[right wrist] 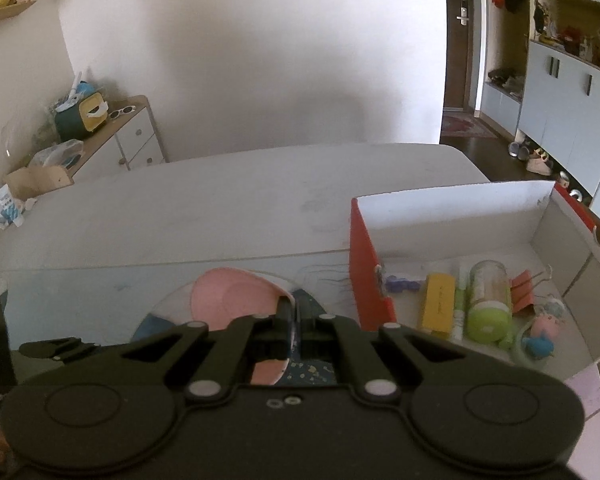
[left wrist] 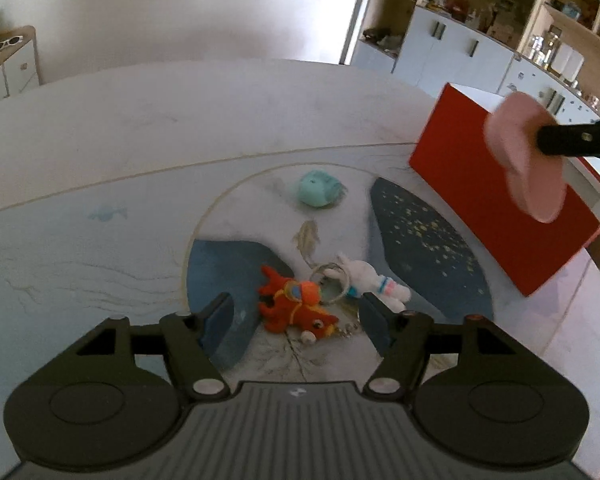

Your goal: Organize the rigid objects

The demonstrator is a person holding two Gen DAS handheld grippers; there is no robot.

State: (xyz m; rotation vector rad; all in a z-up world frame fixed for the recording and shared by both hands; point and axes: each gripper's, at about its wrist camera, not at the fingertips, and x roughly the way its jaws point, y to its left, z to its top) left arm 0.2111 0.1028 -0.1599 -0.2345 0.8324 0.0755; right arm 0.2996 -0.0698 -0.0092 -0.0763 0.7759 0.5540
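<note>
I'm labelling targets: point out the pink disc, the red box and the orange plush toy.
pink disc (left wrist: 528, 160): left wrist view, middle of its flat face.
red box (left wrist: 476, 200): left wrist view, its red outer wall.
orange plush toy (left wrist: 296, 306): left wrist view, its body.

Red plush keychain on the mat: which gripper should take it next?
Left. The left gripper is open right over the red plush keychain, which lies between its fingers. The right gripper is shut on the pink dish, beside the red box.
</note>
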